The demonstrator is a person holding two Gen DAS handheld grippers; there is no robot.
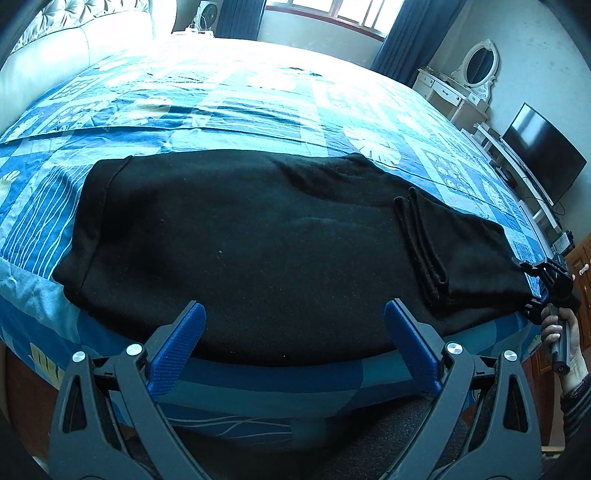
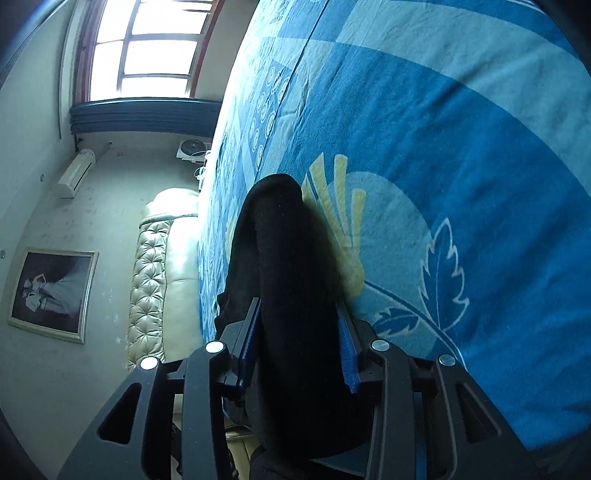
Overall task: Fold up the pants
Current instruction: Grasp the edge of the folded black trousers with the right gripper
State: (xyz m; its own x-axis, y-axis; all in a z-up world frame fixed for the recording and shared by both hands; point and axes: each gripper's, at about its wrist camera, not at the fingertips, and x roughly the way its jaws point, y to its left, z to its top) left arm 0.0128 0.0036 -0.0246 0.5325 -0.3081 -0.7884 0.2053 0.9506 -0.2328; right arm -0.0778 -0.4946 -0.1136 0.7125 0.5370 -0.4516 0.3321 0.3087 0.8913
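Note:
Black pants (image 1: 258, 240) lie folded lengthwise across the blue patterned bed cover (image 1: 221, 110), near its front edge. My left gripper (image 1: 293, 306) hovers open over the pants' near edge, its blue pads (image 1: 177, 354) wide apart with nothing between them. At the far right a hand (image 1: 557, 339) holds my right gripper (image 1: 532, 286) at the pants' right end. In the right wrist view, a thick roll of the pants (image 2: 280, 240) fills the gap of the right gripper (image 2: 299, 332) and touches both blue pads (image 2: 347, 347). The cloth lies against the bed cover (image 2: 443, 147).
A padded pale headboard (image 1: 74, 48) stands at the bed's left end. The window (image 1: 332, 14) with dark curtains is behind the bed. A white dressing table with an oval mirror (image 1: 480, 66) and a TV (image 1: 543, 155) line the right wall.

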